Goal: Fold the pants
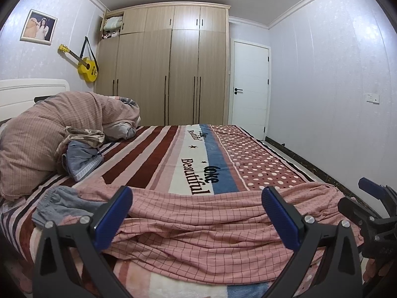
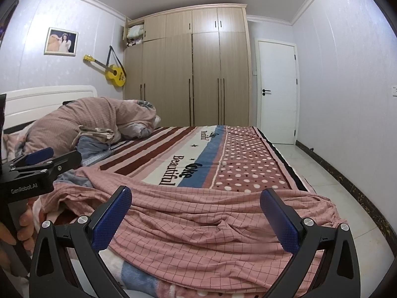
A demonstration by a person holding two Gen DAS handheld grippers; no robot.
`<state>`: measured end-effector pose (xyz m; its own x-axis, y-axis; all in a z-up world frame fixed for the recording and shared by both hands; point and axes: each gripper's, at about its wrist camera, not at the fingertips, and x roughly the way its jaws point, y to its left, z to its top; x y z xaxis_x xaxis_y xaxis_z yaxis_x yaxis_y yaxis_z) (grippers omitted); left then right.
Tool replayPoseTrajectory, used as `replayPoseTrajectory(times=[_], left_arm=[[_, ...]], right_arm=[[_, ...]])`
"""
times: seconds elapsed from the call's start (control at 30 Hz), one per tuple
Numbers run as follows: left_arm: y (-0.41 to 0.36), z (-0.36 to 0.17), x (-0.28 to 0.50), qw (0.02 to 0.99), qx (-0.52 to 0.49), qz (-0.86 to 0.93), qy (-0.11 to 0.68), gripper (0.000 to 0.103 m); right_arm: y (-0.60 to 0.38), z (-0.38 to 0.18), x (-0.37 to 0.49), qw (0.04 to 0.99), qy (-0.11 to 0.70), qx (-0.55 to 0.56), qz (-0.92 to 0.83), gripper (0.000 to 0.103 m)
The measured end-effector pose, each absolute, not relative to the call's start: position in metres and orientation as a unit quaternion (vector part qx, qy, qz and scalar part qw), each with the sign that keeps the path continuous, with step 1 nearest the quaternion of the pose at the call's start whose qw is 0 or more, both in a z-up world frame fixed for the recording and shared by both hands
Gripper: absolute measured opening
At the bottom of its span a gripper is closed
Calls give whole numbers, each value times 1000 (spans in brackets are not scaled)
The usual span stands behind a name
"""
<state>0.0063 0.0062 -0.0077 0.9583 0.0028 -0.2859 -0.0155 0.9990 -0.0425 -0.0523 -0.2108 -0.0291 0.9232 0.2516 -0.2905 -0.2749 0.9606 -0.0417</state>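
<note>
Pink checked pants lie rumpled across the bed; above them, left tongs and right tongs gape wide, empty.

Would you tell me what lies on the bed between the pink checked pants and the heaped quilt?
In the left wrist view, grey-blue clothes lie between the pants and quilt.

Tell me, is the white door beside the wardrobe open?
No, the white door sits flush in its frame next to the wardrobe, with no gap showing around it.
</note>
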Motion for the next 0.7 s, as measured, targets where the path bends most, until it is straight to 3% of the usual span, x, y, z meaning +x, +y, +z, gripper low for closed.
replayPoseTrajectory(times=[0.27,0.37,0.47,0.57,0.7], left_arm=[[6,-12,9,988,-23,-1,151,102],[10,-17,12,986,-29,-9,163,102],[17,-26,17,983,-36,-5,182,102],[31,-43,22,977,-47,-13,209,102],[62,-72,33,961,-85,-22,262,102]], right_arm=[[-217,-31,-47,978,155,-27,139,101],[-222,-34,-44,976,166,-11,144,78],[-229,-47,-36,969,199,5,149,70],[-240,-69,-30,960,233,26,151,55],[-262,-111,-25,944,293,61,138,52]])
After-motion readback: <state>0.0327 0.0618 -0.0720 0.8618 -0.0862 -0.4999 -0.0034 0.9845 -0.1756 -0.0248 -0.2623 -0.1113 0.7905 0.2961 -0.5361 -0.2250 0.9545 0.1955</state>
